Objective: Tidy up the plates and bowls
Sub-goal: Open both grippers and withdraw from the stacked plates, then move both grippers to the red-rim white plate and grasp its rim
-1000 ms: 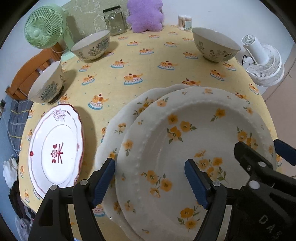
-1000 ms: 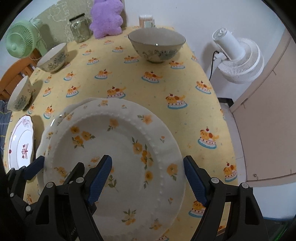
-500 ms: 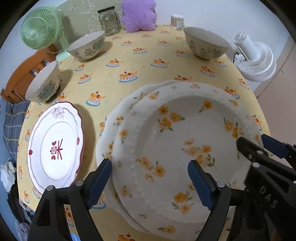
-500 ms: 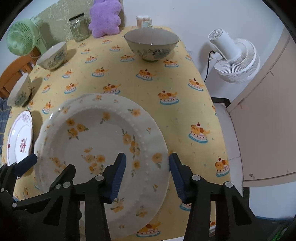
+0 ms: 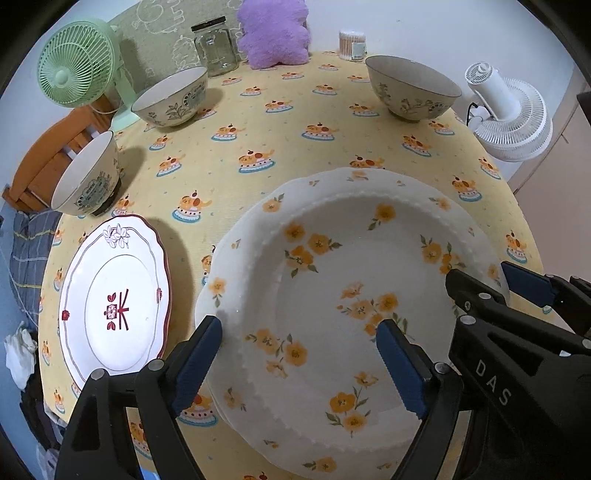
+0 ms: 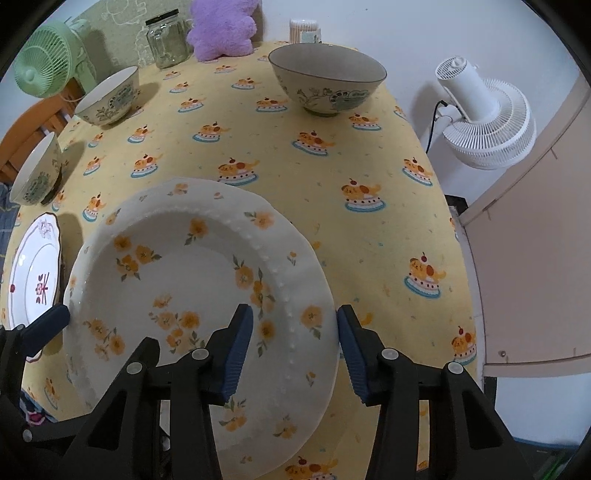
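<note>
Two white plates with yellow flowers lie stacked on the yellow tablecloth (image 5: 258,122). The top plate (image 5: 351,258) (image 6: 184,266) covers most of the lower plate (image 5: 216,288) (image 6: 177,188). My right gripper (image 6: 291,332) (image 5: 491,280) is shut across the top plate's right rim, one pad inside the well and one at the outer edge. Over the stack's left rim my left gripper (image 5: 299,362) stands open, its pads clear of the plates; one of its fingers (image 6: 48,325) shows in the right wrist view. A red-trimmed plate (image 5: 114,295) (image 6: 33,277) lies to the left. Three patterned bowls (image 5: 170,98) (image 5: 86,173) (image 5: 412,86) stand farther back.
At the table's far side stand a green fan (image 5: 77,68), a glass jar (image 5: 216,46), a purple plush (image 5: 273,31) and a swab holder (image 5: 352,44). A white fan (image 5: 509,110) stands off the table's right edge, and a wooden chair (image 5: 44,158) at the left.
The right gripper's jaws have narrowed onto the top plate's right rim. The top plate has slid to lie squarely over the lower one. The left gripper has stayed open.
</note>
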`<state>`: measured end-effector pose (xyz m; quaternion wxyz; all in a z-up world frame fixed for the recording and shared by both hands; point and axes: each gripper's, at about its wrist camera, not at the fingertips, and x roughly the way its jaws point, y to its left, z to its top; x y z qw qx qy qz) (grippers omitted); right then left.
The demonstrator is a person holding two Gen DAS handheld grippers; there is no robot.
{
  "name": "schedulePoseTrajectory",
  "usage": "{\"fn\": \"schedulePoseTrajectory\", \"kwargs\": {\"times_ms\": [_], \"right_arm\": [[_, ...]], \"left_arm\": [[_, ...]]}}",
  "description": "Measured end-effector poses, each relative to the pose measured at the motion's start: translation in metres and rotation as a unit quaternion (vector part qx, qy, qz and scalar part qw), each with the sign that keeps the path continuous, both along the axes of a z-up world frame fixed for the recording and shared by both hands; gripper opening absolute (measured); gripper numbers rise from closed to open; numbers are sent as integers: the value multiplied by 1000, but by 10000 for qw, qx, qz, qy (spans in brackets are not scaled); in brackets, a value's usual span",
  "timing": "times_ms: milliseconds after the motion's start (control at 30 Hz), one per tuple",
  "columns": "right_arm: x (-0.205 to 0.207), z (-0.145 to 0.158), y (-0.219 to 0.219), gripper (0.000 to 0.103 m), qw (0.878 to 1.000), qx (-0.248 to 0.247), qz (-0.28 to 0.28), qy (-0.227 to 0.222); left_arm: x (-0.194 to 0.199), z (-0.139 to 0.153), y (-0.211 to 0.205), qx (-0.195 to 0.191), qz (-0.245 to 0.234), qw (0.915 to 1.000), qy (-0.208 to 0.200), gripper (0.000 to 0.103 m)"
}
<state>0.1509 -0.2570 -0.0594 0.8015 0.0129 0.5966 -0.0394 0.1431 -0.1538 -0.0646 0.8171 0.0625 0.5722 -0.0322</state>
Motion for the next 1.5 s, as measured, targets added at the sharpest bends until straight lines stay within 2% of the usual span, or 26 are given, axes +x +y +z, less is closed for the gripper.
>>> {"fn": "schedulePoseTrajectory", "kwargs": {"times_ms": [267, 333, 400, 433, 633, 900, 1200, 1500], "right_arm": [[0, 2, -5, 55, 9997, 230, 66, -11], [-3, 8, -6, 62, 9996, 256, 57, -75], [-6, 15, -7, 81, 9993, 330, 49, -190], [-9, 20, -7, 83, 9989, 378, 52, -263], [-15, 40, 5, 84, 9982, 315, 201, -467], [-18, 60, 40, 84, 9968, 286, 323, -674], [-15, 75, 92, 84, 9971, 166, 31, -742], [-12, 77, 148, 84, 9951, 395, -247, -875]], "left_arm": [[-4, 6, 1, -62, 191, 9998, -30, 87], [-6, 10, 5, -110, 280, 9995, -68, 87], [-9, 15, 8, -177, 336, 9992, -125, 87], [-10, 18, 8, -190, 351, 9991, -150, 87], [-16, 32, 19, -302, 347, 9985, -309, 88], [-18, 45, 56, -385, 376, 9978, -391, 87], [-10, 60, 109, -361, 148, 9977, -555, 87], [-2, 63, 168, -378, -68, 9973, -631, 87]]}}
